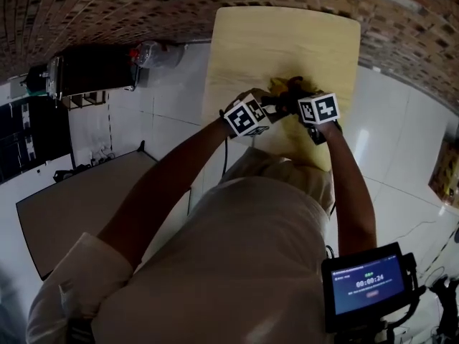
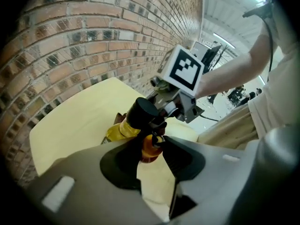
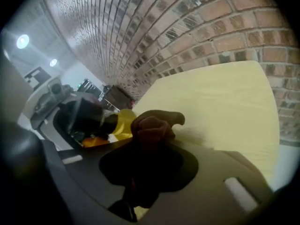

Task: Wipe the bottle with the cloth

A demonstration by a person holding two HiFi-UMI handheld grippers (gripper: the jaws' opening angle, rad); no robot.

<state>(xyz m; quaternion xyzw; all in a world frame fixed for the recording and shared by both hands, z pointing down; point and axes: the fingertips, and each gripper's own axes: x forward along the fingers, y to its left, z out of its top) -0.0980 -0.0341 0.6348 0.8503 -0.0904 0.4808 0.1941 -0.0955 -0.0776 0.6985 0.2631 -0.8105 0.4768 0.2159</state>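
Observation:
A yellow bottle (image 2: 117,131) with a black cap (image 2: 140,112) and an orange end (image 2: 151,150) is held above the pale yellow table (image 1: 287,41). My left gripper (image 2: 151,153) is shut on the bottle's orange end. My right gripper (image 3: 150,146) is shut on a bunched brown cloth (image 3: 153,124), which lies against the bottle's yellow body (image 3: 123,123). In the head view the two grippers, left (image 1: 275,107) and right (image 1: 295,99), meet over the table's near half, and the bottle (image 1: 282,86) shows only as a small yellow patch between them.
A brick wall (image 1: 107,6) runs behind the table. To the left on the white tile floor stand a dark low table (image 1: 79,206) and a black cabinet (image 1: 93,70), with a clear plastic bag (image 1: 154,52) beside it. A small screen (image 1: 366,285) sits at lower right.

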